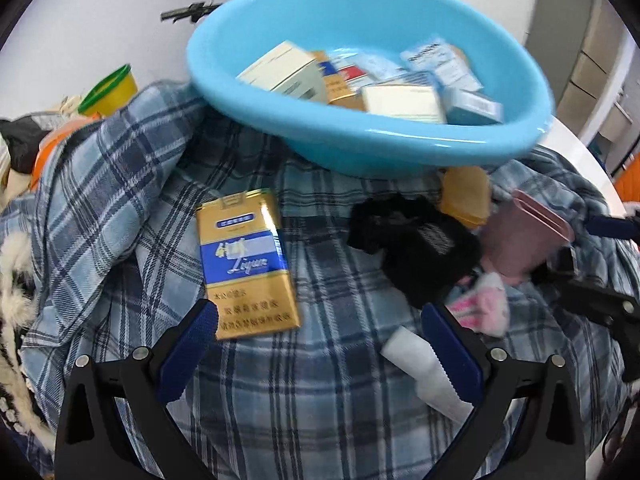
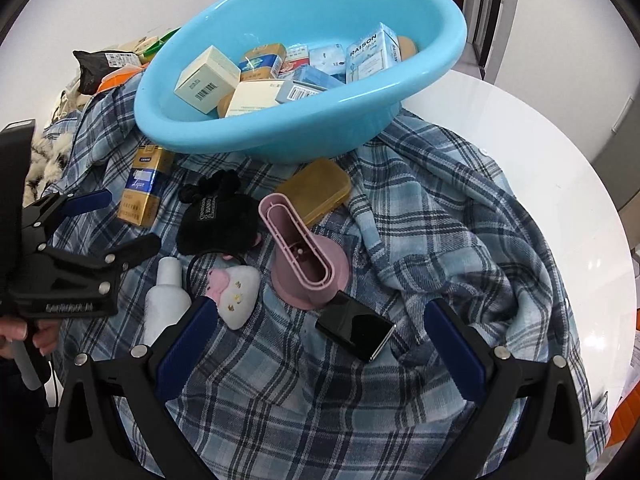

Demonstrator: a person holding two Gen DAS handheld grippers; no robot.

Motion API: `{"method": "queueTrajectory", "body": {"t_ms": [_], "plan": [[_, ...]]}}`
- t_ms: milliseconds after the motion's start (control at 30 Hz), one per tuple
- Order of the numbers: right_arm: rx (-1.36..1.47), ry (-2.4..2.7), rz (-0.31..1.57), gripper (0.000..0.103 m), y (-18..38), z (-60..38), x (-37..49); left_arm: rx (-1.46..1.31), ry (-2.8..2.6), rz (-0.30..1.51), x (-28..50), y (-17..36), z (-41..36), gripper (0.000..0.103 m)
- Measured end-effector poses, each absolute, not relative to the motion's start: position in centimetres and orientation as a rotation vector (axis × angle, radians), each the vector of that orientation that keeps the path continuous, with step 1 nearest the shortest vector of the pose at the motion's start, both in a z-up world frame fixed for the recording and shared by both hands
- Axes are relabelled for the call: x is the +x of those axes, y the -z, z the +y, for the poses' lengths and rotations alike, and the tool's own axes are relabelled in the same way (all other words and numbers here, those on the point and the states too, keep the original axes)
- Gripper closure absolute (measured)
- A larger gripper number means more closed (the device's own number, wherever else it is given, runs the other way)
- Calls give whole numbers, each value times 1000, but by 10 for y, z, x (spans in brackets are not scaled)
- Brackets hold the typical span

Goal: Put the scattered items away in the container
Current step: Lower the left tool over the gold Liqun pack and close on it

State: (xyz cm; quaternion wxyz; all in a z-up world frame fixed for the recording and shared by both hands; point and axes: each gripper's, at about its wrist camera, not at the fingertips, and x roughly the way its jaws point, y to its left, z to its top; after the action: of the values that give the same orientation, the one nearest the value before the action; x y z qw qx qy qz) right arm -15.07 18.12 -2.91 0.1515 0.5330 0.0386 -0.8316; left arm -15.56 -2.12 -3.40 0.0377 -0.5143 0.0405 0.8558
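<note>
Left gripper [image 1: 320, 320] spread wide, empty, gold pack [image 1: 247, 264] just ahead by its left finger: likely next pick. Right gripper [image 2: 320, 324] wide too, black case [image 2: 356, 326] between fingers. Basin [image 2: 304, 128] beyond both, tilted on shirt [image 2: 420, 200], part-filled with boxes.

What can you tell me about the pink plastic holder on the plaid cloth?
The pink plastic holder looks like matte moulded plastic: a round flared base with a tall, narrow oval slot open at the top and nothing visible inside. It stands on the plaid cloth, leaning slightly. A black glossy device lies against its base, and the tan case sits just behind it.
</note>
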Motion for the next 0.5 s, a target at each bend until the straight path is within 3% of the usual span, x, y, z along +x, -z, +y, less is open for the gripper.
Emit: {"method": "queueTrajectory", "body": {"t_ms": [167, 500], "plan": [[1541, 2367, 86, 0, 35, 180, -157, -1598, -2681, 198, -168, 43, -29, 0], [1536, 2355, 93, 0, 38, 174, -159, -1676, -2710, 178, -185, 59, -48, 0]]}}
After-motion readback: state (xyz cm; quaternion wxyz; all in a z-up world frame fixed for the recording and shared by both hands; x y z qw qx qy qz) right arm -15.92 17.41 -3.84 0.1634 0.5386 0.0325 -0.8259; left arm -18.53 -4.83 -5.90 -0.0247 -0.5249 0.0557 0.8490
